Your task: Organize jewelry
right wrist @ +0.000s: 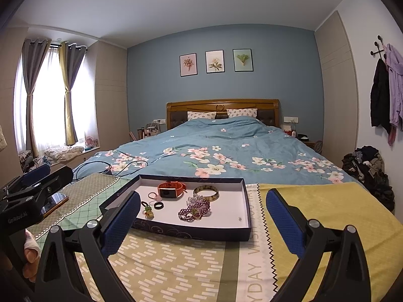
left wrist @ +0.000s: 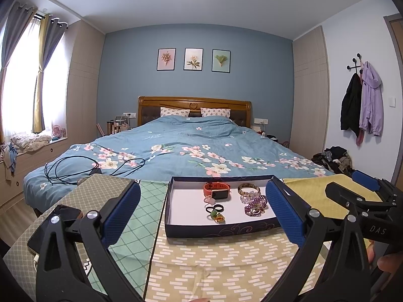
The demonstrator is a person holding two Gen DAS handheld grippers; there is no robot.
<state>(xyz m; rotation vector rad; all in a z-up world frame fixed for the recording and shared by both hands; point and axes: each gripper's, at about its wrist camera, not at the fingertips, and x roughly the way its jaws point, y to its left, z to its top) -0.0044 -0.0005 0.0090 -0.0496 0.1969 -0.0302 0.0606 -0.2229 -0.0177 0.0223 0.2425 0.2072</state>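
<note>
On patchwork tablecloth (right wrist: 176, 264) at bed foot: shallow dark box tray (left wrist: 221, 230), white floor. Jewelry bunched inside: orange smartwatch (left wrist: 217, 190) and tortoiseshell bangle (left wrist: 248, 188) at far side, purple bead bracelets (left wrist: 255, 205) mid-right, black ring (left wrist: 218, 208) and small green-yellow charm (left wrist: 216, 217) nearer front.

Left gripper (left wrist: 202, 214) spread wide, empty, tray dead ahead between fingers. Right gripper (right wrist: 202, 216) also spread, empty; tray lies ahead-left of it. Tray's long axis runs crosswise to both. Left looks better lined up; charm nearest reach.
</note>
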